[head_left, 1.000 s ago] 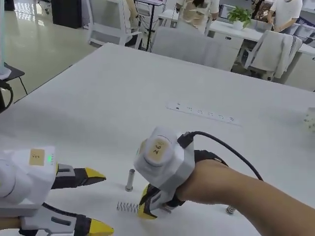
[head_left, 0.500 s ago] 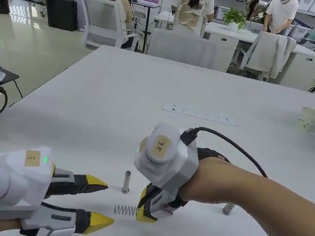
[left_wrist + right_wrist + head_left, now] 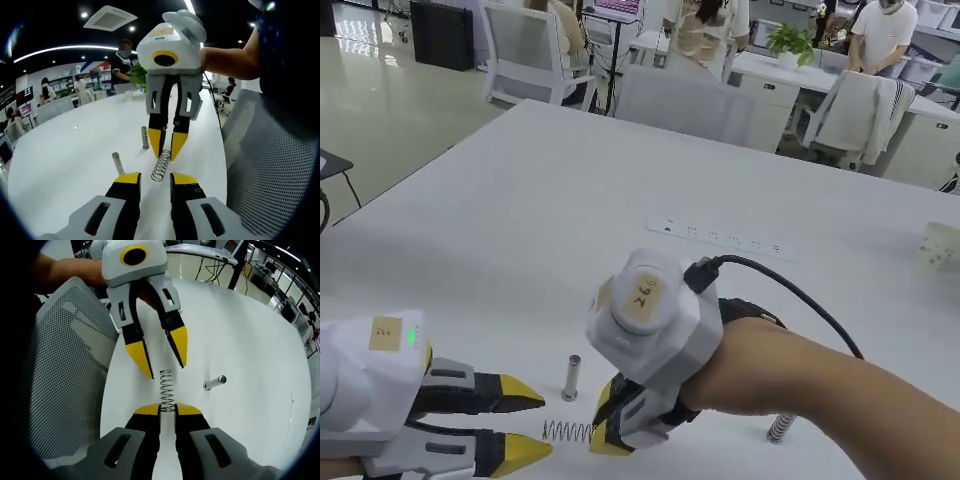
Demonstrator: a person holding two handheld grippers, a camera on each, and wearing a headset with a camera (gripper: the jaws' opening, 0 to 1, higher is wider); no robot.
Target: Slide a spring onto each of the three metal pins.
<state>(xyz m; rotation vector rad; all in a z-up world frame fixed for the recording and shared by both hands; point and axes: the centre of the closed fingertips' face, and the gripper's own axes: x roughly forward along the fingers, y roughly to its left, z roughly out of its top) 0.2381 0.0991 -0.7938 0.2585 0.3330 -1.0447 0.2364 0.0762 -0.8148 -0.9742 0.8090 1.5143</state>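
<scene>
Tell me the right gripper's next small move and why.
Probably lift the spring and tip it upright over the bare pin: the right gripper pinches one end, the spring lies flat on the table, and the pin stands empty beside it.

Sticker (image 3: 642, 292) on right tongs (image 3: 604, 441) reads "26".

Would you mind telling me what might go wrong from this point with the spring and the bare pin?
1. The right claw pinches only one end of the thin coiled steel spring, which lies on the white table; it may flick out or bend when lifted.
2. The bare upright metal pin looks free-standing and sits close beside both claws, so a nudge, perhaps from the open left claw, may topple it.
</scene>
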